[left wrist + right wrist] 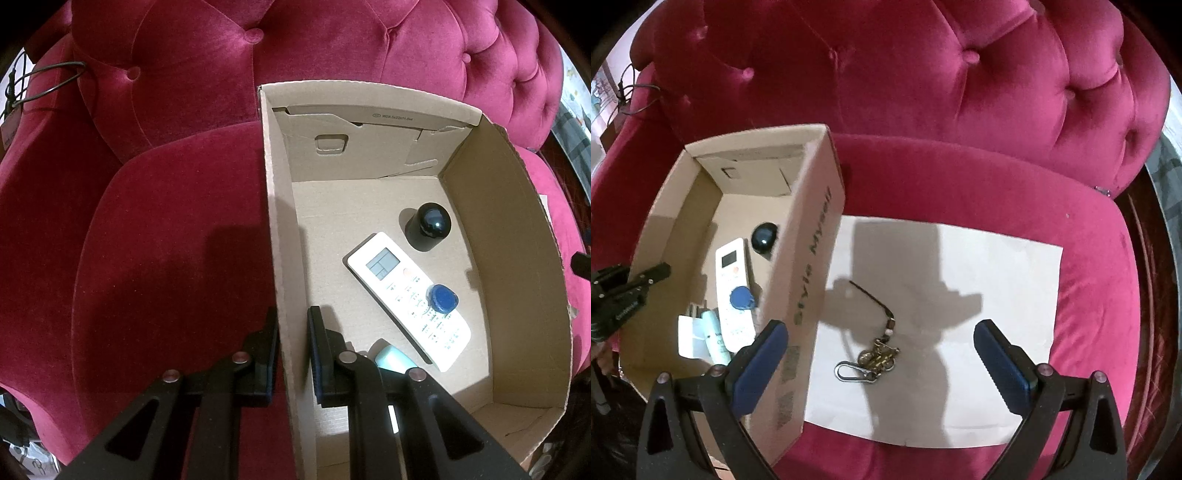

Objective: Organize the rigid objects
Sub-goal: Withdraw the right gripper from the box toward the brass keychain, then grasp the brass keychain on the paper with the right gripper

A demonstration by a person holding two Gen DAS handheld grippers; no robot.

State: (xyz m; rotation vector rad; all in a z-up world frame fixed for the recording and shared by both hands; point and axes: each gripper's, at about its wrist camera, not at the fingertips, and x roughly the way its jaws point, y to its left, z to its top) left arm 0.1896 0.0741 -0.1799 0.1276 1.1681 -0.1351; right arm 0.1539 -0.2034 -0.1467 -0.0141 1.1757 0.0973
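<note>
Nearly finished, judging from the two views: most rigid things already inside, only one left outside

On the crimson velvet tufted sofa [960, 92], the open brown cardboard box [812, 240], standing on the seat cushion, just beside a flat white paper sheet [997, 277] spread on the same cushion

Inside the box, from largest to smallest: a white air-conditioner remote control with a small screen [406, 295], lying flat and diagonal on the bottom; a black rounded cap-like object [428, 225], upright near the far right wall, apart from the remote; a pale mint tube [393, 360], near the close end, partly hidden; a white folded piece [689, 336] beside the tube, nature unclear; a small blue round cap [441, 295], resting on the button end of the remote

Still outside, on the paper sheet: a brass-coloured keychain with a silver carabiner clip and a dark cord [875, 354]

Left gripper [293, 354] clamped on the left wall of the box, one finger outside, one inside

Right gripper [881, 354] wide apart, empty, hanging above the keychain, which lies between the two blue pads [764, 354]

Probably remaining: closing on the keychain and carrying it into the box
</note>
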